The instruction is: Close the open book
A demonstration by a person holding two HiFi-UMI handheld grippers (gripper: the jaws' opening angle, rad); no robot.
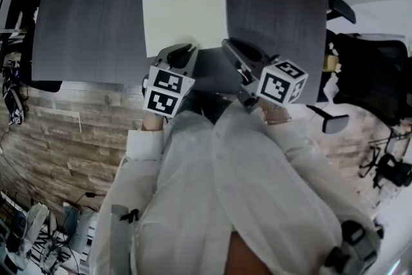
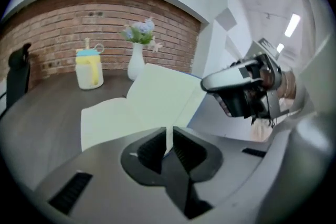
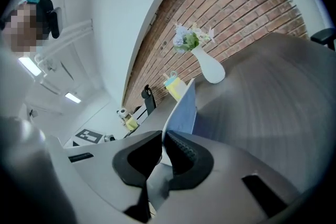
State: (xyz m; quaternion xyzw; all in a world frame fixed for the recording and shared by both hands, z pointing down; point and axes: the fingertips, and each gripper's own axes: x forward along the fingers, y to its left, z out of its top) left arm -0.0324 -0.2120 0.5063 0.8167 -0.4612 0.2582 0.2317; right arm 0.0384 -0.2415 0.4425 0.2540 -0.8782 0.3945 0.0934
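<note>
Though open, book's (image 1: pixel 185 13) near corner behind right tongs (image 1: pixel 232 51).

My head view kinda dim, desk (image 1: pixel 96 22) dark, book (image 1: pixel 187 16) pages brightest spot. Both gripper views heavy fisheye, black corners, soft near jaws, ceiling strips (image 2: pixel 292 25) blown out.

A: How many books?
B: One book (image 1: pixel 187 13), open, at the top centre of the head view.
A: Grippers?
B: Two: the left gripper (image 1: pixel 183 53) and the right gripper (image 1: pixel 232 48), just below it.
A: Tables?
B: One dark table (image 1: pixel 90 16).
A: Anything else to count?
B: One white vase (image 2: pixel 136 63) and one yellow-and-white jug (image 2: pixel 88 68), both in the upper left of the left gripper view.
</note>
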